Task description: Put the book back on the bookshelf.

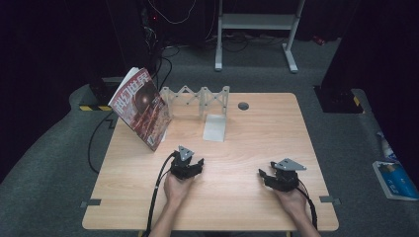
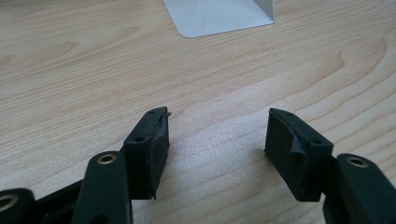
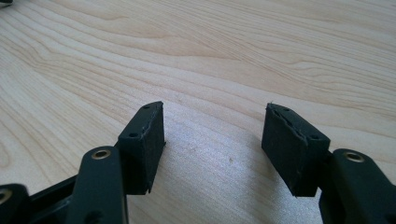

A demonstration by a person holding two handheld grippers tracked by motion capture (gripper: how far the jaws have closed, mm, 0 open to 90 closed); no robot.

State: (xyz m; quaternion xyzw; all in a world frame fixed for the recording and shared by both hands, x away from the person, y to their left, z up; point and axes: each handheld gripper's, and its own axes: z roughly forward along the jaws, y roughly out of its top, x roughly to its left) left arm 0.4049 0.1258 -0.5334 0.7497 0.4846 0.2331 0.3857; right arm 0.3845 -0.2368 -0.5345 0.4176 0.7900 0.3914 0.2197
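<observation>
**Both grippers parted and empty on the pale wooden table**

The left gripper point(image 1: 197, 163) rests on the light wood-grain table point(image 1: 247, 143) near its middle, jaws spread apart with bare wood between them; in the left gripper view point(image 2: 217, 119) the pads press on nothing. The right gripper point(image 1: 264, 176) sits well apart from it, toward the near right of the table, and its jaws too stand released over bare wood point(image 3: 215, 112).

Nearest to the left gripper is a white L-shaped metal bookend point(image 1: 215, 126), standing just ahead of it; its flat foot point(image 2: 217, 16) lies on the table beyond the jaws, cut off at the top edge of the left gripper view. Behind the bookend stands a pale grey folding accordion rack point(image 1: 197, 95) with a zigzag lattice. A red glossy magazine point(image 1: 141, 107) leans tilted at the rack's left end, over the table's far left corner. Large characters run along its cover, too small to read; the picture on it is hard to make out. A small round grey grommet point(image 1: 243, 105) sits in the table near the far edge.

Nothing lies between the grippers and the bookend.
</observation>
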